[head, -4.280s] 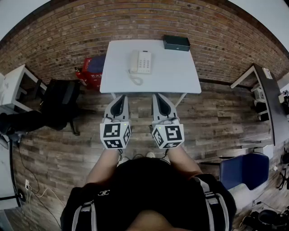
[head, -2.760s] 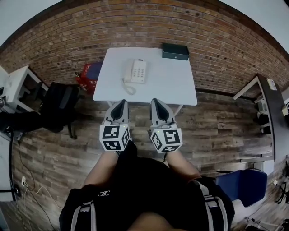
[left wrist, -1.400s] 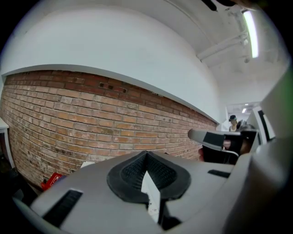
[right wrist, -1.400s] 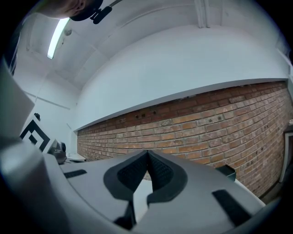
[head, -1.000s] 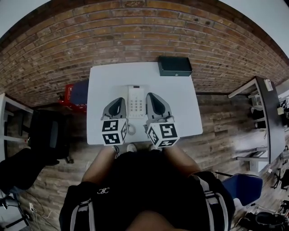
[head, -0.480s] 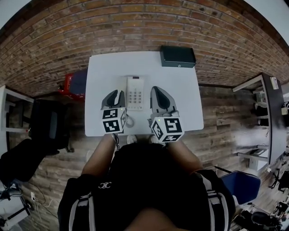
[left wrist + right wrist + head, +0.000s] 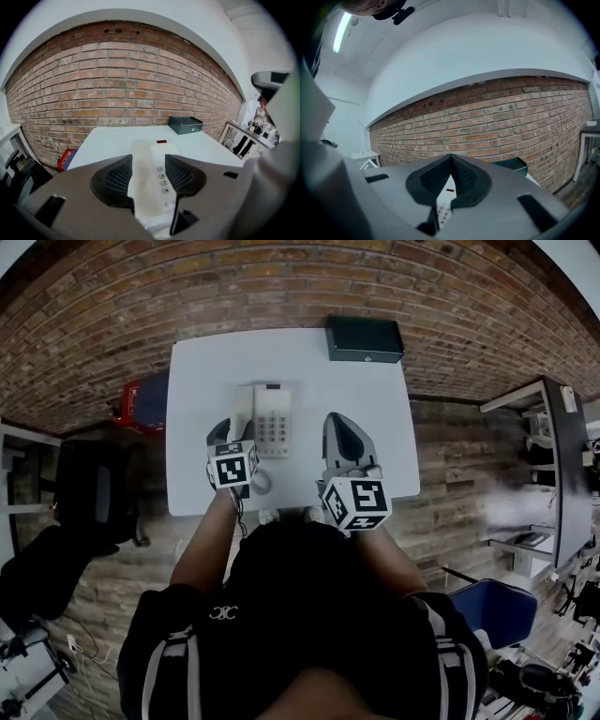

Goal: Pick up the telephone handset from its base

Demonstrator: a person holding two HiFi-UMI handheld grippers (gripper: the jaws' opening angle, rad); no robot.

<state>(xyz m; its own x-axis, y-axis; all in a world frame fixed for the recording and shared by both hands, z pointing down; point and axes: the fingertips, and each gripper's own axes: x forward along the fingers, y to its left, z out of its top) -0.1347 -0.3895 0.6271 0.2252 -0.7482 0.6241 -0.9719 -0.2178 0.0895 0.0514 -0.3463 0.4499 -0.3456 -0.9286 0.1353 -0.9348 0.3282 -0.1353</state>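
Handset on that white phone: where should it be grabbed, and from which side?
Probably mid-length, jaws across its narrow width, coming down from the near end. The handset lies long and slim along the base's left side, pointing away. The left gripper's jaws have just been opening and frame it, not yet pressing.

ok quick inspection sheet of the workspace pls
surface: white table
job's things: phone, handset on its base
clutter: black box at the far corner
grippers: left claw open, jaws have just been opening, handset between them, not gripped; right claw shut, empty
cables: coiled cord at the phone's near end
surroundings: brick wall, wood floor, blue chair
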